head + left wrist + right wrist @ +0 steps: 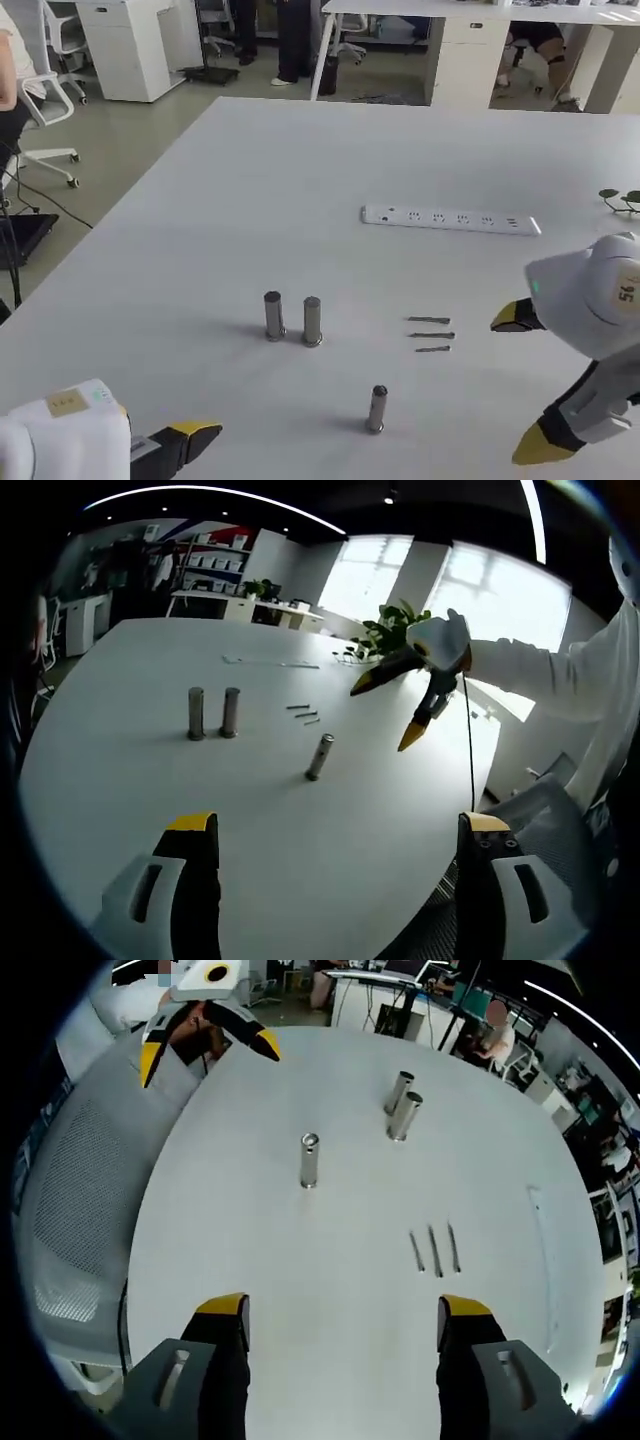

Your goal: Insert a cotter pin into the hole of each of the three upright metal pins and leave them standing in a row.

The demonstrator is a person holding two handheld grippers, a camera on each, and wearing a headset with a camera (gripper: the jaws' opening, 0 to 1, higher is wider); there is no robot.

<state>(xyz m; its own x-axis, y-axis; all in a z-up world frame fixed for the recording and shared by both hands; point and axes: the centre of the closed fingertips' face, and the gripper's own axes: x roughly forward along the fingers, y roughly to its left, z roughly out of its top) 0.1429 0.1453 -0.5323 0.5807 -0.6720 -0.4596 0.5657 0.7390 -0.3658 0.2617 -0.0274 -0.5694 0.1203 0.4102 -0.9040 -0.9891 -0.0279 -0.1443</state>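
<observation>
At the near edge of the white table, the left gripper is hovering low, its jaws spread wide with nothing between them. Just beyond it, a lone metal pin is standing on end, its long axis running straight up from the tabletop. Off to the right, the right gripper is hanging over the table, jaws released and empty, its tips facing the three cotter pins. Those are lying flat, side by side and parallel, each one's length running left to right as the person is facing them; which end is carrying the loop is too small to tell. Level with them, a pair of metal pins is standing upright, close together. Farther back, a power strip is lying across the table. To my eye the job now is fetching a first cotter pin. The right gripper should be closing across the nearest one's length, near one end, leaving the other end jutting free for threading and the neighbours undisturbed.
</observation>
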